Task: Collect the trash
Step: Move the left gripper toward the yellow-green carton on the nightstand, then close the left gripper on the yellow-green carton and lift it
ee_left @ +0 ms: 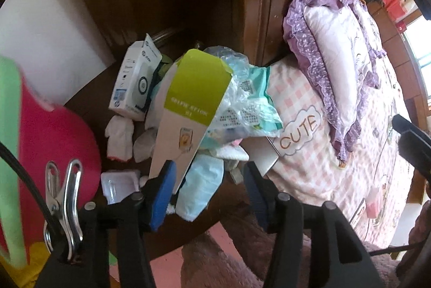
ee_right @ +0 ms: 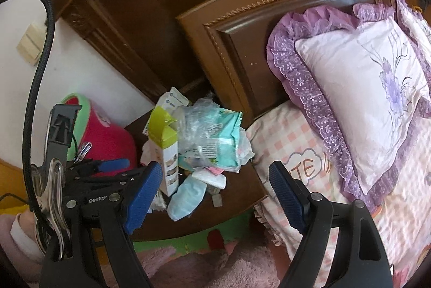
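Trash pile (ee_left: 215, 104) heaped on bedside table (ee_left: 89, 99), spilling to its bed-side edge. Left tool (ee_left: 207, 193) spread wide by green-topped carton (ee_left: 186, 115); right tool (ee_right: 215, 196) gaping too, w/ nothing held.

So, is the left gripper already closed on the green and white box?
No, the left gripper is open; the box only stands near its fingers.

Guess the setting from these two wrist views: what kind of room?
Most likely a bedroom. A carved wooden headboard stands behind a bed with a pink checked cover and a purple-frilled pillow. Trash, including a green-topped box, is heaped on a dark wooden bedside table.
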Tool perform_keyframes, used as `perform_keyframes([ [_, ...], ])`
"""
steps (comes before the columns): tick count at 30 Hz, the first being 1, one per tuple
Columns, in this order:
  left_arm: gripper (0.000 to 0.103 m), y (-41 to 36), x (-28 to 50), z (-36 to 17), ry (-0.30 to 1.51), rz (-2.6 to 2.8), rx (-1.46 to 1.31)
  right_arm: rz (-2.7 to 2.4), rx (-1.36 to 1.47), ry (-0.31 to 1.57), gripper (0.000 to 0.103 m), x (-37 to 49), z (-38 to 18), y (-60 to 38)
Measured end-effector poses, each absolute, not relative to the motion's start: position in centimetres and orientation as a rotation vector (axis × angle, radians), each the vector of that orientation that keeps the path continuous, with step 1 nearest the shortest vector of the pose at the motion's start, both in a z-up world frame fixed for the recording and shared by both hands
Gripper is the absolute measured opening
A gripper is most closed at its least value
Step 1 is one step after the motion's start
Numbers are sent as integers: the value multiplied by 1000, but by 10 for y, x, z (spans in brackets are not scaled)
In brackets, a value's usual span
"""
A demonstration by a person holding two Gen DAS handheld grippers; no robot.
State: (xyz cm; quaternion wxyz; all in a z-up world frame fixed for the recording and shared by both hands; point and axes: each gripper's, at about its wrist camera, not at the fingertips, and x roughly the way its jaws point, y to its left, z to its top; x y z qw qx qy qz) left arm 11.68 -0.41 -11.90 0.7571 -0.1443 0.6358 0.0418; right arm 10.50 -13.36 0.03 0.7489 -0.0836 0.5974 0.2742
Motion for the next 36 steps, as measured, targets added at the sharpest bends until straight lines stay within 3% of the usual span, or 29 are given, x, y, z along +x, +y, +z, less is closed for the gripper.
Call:
perform_keyframes([
  [25,60,28,187,-211,1489,227,-210,643,-230,1426,84,162,-60,-145],
  [29,45,39,188,-226,1531,280,-254,652,-240,1434,84,162,-63,-142],
  [36,43,52,175,-231,1523,309,-343,651,-235,1445,84,162,-66,-141],
])
